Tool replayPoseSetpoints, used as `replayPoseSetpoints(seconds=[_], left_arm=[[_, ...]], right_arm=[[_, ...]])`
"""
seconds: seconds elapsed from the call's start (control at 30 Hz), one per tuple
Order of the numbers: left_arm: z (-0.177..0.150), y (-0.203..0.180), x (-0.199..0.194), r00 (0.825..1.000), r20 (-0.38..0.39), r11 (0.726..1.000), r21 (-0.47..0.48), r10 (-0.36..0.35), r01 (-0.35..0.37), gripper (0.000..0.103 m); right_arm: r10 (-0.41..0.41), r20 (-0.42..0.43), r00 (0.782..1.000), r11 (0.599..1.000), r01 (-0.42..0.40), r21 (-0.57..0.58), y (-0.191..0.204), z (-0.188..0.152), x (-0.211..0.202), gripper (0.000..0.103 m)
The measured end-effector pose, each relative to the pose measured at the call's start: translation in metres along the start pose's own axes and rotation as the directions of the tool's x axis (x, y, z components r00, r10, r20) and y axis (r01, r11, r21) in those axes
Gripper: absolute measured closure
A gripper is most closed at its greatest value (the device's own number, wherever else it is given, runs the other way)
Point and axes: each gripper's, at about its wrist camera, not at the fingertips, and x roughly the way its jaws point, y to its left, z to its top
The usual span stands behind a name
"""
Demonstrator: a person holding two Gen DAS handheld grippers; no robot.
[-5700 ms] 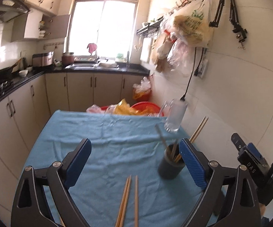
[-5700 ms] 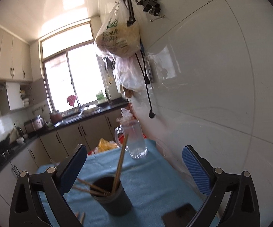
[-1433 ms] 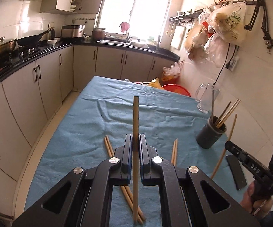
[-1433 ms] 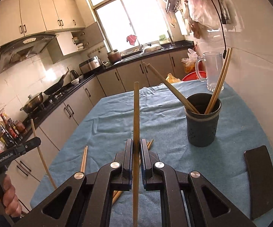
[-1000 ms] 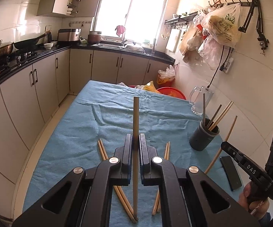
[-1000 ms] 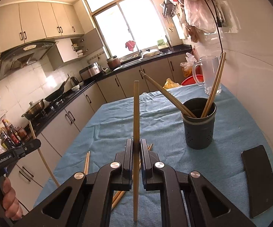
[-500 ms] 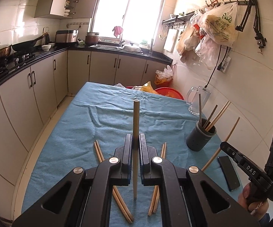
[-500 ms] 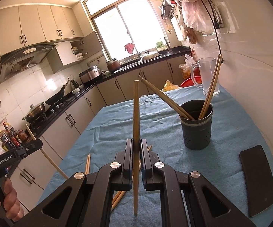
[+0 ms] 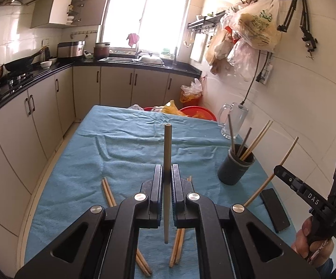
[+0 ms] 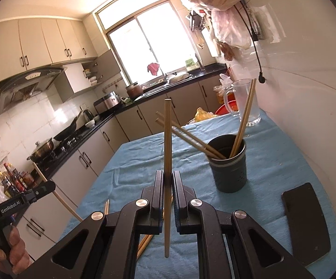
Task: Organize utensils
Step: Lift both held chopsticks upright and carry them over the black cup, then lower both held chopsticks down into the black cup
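Observation:
My left gripper (image 9: pixel 167 171) is shut on a wooden chopstick (image 9: pixel 167 148) that stands upright between its pads, lifted above the blue tablecloth (image 9: pixel 126 153). My right gripper (image 10: pixel 167 176) is likewise shut on an upright chopstick (image 10: pixel 167 139). A dark grey utensil holder (image 9: pixel 235 166) (image 10: pixel 229 169) with several chopsticks in it stands at the right side of the table, ahead of both grippers. Loose chopsticks (image 9: pixel 108 191) lie on the cloth below the left gripper. In the left wrist view the right gripper (image 9: pixel 278 169) shows at the right edge with its chopstick (image 9: pixel 286 153).
A black phone (image 9: pixel 275 207) (image 10: pixel 305 218) lies on the cloth near the holder. A glass mug (image 9: pixel 234 121) stands behind it by the tiled wall. Red basins (image 9: pixel 197 112) sit past the table's far end. Kitchen cabinets (image 9: pixel 28 116) run along the left.
Both grippers have lifted a little with their chopsticks; the table and the holder now sit lower and farther off. Much earlier both grippers were open and empty.

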Motion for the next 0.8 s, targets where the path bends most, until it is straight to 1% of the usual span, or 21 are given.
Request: replayPoseSetpoints(seconds=[0.43,0.63,0.8], left_arm=[[0.024,-0.047,0.003,0.997,-0.004,0.994,0.068,-0.081,0.081,0.097],[0.037,-0.073,0.009,0.992,-0.02,0.988,0.093,-0.123,0.125,0.097],[0.05,-0.097,0.012,0.988,-0.013,0.981,0.117,-0.155,0.155,0.097]], right_arm=[[-0.039,0.076,0.996,0.997,0.033,0.069,-0.033,0.021,-0.032,0.095],[-0.057,0.112,0.992,0.995,0.046,0.094,-0.049,0.032,-0.047,0.095],[-0.062,0.141,0.988,0.993,0.047,0.105,-0.058,0.042,-0.059,0.095]])
